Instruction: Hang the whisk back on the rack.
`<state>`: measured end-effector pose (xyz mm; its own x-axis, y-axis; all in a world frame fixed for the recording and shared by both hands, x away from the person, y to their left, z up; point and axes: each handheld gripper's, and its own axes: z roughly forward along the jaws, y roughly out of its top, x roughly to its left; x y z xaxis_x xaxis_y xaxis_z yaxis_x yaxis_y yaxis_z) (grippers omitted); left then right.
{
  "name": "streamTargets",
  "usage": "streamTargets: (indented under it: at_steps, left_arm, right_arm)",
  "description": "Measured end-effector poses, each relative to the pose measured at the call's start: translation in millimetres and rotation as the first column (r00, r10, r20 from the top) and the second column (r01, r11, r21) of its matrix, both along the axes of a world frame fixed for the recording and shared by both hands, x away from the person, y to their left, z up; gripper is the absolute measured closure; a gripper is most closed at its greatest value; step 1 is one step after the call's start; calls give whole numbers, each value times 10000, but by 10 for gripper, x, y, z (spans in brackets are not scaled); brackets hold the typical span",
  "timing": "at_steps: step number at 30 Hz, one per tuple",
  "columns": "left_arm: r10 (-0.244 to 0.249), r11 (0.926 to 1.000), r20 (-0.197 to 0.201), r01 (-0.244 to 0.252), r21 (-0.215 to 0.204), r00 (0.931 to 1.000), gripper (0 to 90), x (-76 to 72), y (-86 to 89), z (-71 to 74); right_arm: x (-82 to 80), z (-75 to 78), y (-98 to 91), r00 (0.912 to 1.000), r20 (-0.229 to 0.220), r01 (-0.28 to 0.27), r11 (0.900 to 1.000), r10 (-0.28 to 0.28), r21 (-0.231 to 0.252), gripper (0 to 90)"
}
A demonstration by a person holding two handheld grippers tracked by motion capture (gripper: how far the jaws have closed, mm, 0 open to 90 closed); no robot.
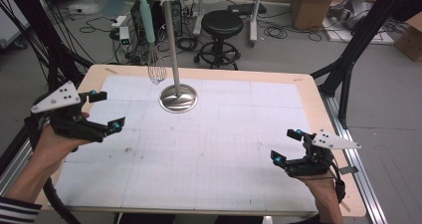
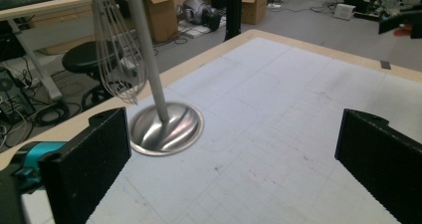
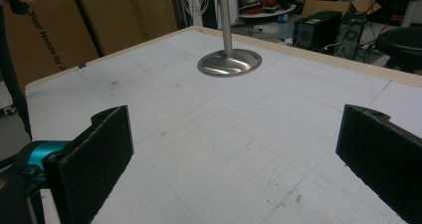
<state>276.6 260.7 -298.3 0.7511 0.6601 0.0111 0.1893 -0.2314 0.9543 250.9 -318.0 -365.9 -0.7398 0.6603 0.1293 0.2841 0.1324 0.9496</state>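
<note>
At the far middle of the table (image 1: 308,134), we note a whisk (image 1: 152,45) hanging from the top of a metal stand (image 1: 177,97): mint-green handle up, wire loops down, loops above the table surface and just beside the stand's upright pole on its left. The stand's round base sits flat on the white gridded mat (image 1: 199,154). No containers on the table that we can see.

Relative to the jaws: the left gripper (image 1: 107,110) is held over the left edge of the mat, jaws spread wide and holding nothing, pointed toward the stand. In the left gripper view the whisk (image 2: 117,50) and the stand (image 2: 166,127) appear ahead, toward the left jaw's side, well apart from both jaws. The right gripper (image 1: 286,147) is over the near right part of the mat, jaws likewise wide apart and empty. In the right gripper view the stand (image 3: 229,62) lies far ahead between the two jaws; its pole runs out of the top of the frame.

Edges and room: the mat between both grippers and the stand is bare. Bare wooden border shows around the mat at the far, left and right edges. A black stool (image 1: 221,27) stands on the floor beyond the far edge
</note>
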Motion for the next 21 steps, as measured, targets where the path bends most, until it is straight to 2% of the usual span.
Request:
streamTargets:
  at_steps: [2,6,9,12,15,21]
  left_arm:
    - [-42,9999,10,42,-163,10000,17,-71,-23,-109]
    - [-228,9996,-16,228,-179,9997,17,-188,-77,-348]
    - [-463,9985,-166,458,-302,9988,17,-220,-114,-543]
    - [-470,9982,-259,459,-393,9986,17,-230,-144,-680]
    - [-472,9980,-253,461,-434,9986,17,-230,-154,-726]
    - [-444,9984,-171,438,-356,9989,17,-213,-170,-706]
  right_arm:
    - [3,-3,3,10000,-5,15,10000,-15,16,3]
    - [1,-5,4,10000,42,30,10000,-30,-2,3]
    - [-2,-7,10,9999,107,10,10000,-9,-27,3]
    - [-1,-17,15,9999,120,-21,10000,22,-49,3]
    - [7,-37,15,9999,117,-5,10000,6,-72,3]
    - [12,-57,14,10000,70,6,10000,-6,-73,3]
